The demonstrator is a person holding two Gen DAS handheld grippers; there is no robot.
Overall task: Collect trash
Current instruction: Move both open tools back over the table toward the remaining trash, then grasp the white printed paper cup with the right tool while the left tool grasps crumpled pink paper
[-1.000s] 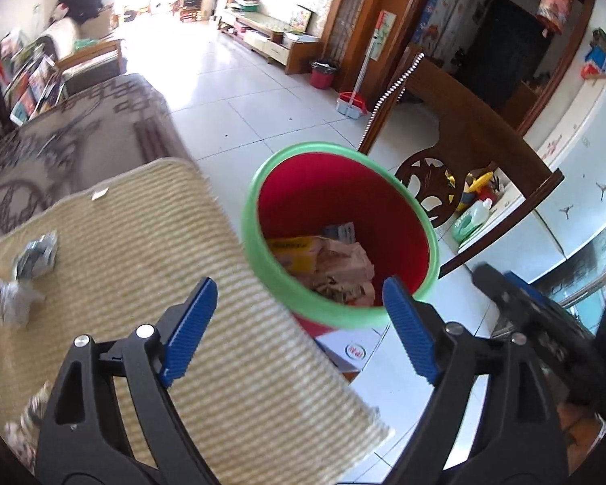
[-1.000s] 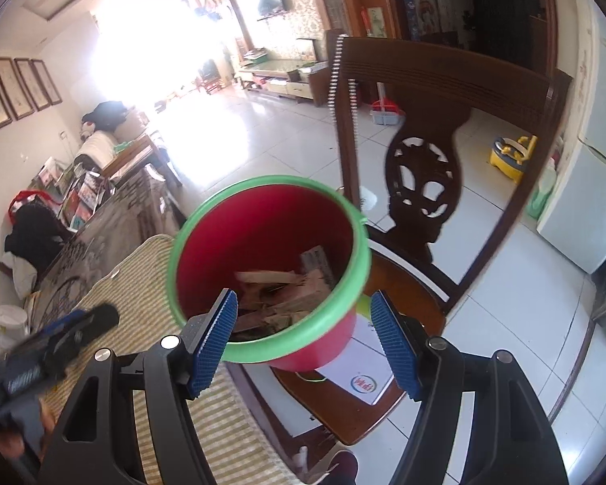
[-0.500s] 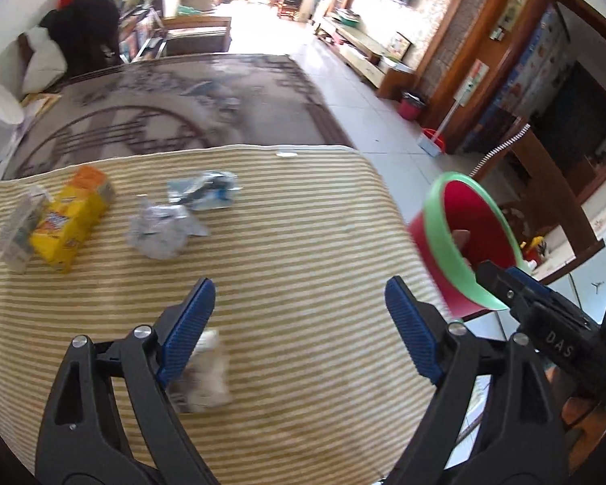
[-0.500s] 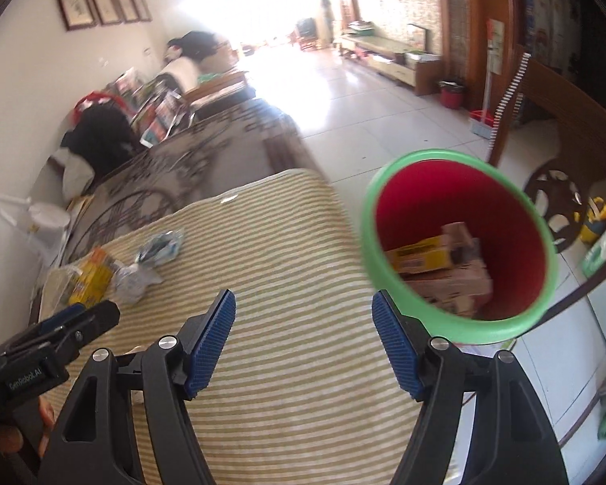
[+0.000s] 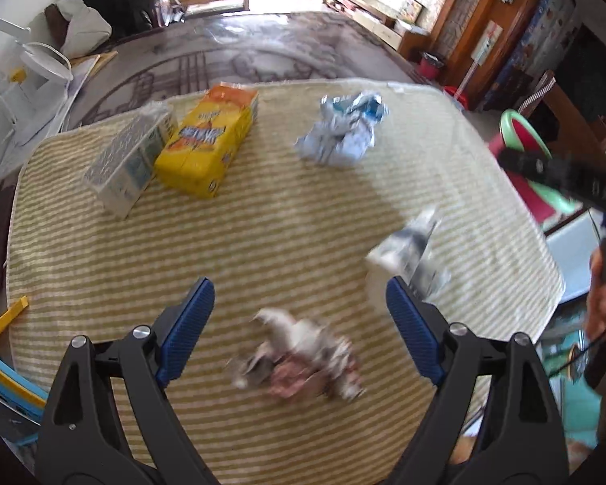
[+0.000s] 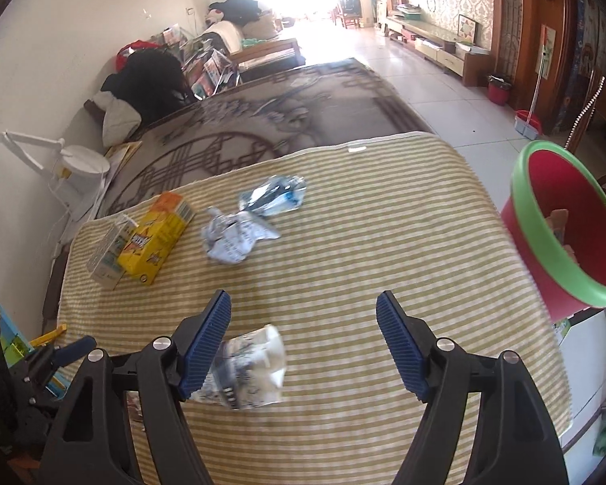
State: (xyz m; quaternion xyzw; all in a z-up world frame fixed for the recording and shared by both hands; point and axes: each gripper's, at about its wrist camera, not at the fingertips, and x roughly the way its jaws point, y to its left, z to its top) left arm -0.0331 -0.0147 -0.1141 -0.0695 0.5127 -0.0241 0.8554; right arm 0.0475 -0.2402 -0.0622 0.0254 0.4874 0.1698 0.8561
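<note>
A: What are the two tools doing?

B: Both are spread wide with nothing between the blue pads. The left gripper (image 5: 299, 313) hangs over the striped cloth (image 5: 262, 222), and the right gripper (image 6: 303, 339) does the same in its own view.

A: Where's the trash?

B: In the left wrist view, a crumpled wrapper (image 5: 299, 357) lies at lower centre, between the fingers and blurred. A clear plastic pack (image 5: 408, 256) sits just above the right-hand pad. In the right wrist view that same kind of pack (image 6: 248, 367) lies lower left of centre, partly hidden behind the left-hand pad — whether it touches the pad I cannot tell.

A: And further back?

B: A yellow carton (image 5: 208, 141) lies in the upper left of the left view, side by side with a pale carton (image 5: 131, 161). A crumpled blue-white bag (image 5: 343, 129) sits at upper centre. In the right view there are two crumpled pieces there: a silver wrapper (image 6: 234, 236) and, just above it, a clear bag (image 6: 272, 196).

A: The bin?

B: The red bin (image 6: 565, 234) with a green rim stands at the right edge of the right view, off the cloth's edge — scraps show inside.
</note>
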